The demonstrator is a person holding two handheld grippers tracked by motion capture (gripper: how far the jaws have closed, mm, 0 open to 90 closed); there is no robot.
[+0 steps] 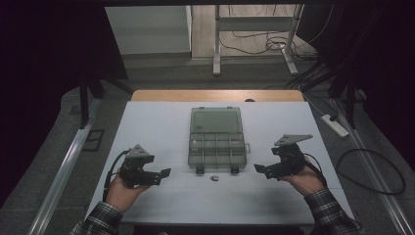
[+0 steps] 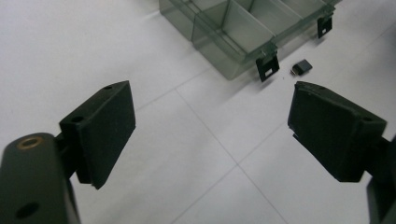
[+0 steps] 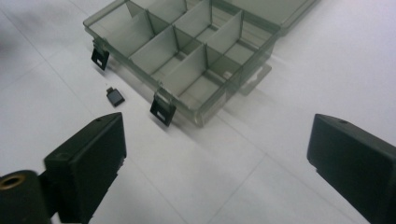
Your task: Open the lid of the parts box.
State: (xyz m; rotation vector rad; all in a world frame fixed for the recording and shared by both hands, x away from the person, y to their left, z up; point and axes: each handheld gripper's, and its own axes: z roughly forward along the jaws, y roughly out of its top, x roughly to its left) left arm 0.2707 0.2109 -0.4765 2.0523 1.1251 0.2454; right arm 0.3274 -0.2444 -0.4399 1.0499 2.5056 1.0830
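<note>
Left tool point(image 1: 166, 172) sits at the lower left of the high view, held in a hand point(image 1: 122, 192) with a plaid sleeve, its jaws wide apart with nothing between them; in the left gripper view the two black pads point(image 2: 105, 128) frame bare white table point(image 2: 187, 154). Right tool point(image 1: 258, 168) sits at the lower right of the high view in the other hand point(image 1: 306, 180), jaws also spread wide and empty, pointing toward the middle of the frame. Between the two tools, at the centre of the high view, lies an open clear box point(image 1: 217, 142) with its lid folded back toward the top of the frame and dividers splitting the tray into compartments. Two black latches point(image 1: 199, 170) hang from the box's near edge. Just below that edge, between the latches, a small dark part point(image 1: 214, 178) lies on the table, apart from the box. In the left gripper view this part point(image 2: 303, 66) shows at the upper right beside a latch point(image 2: 267, 66); in the right gripper view it point(image 3: 115, 97) lies at the upper left, near the box point(image 3: 187, 51). Neither tool touches the part or the box.
</note>
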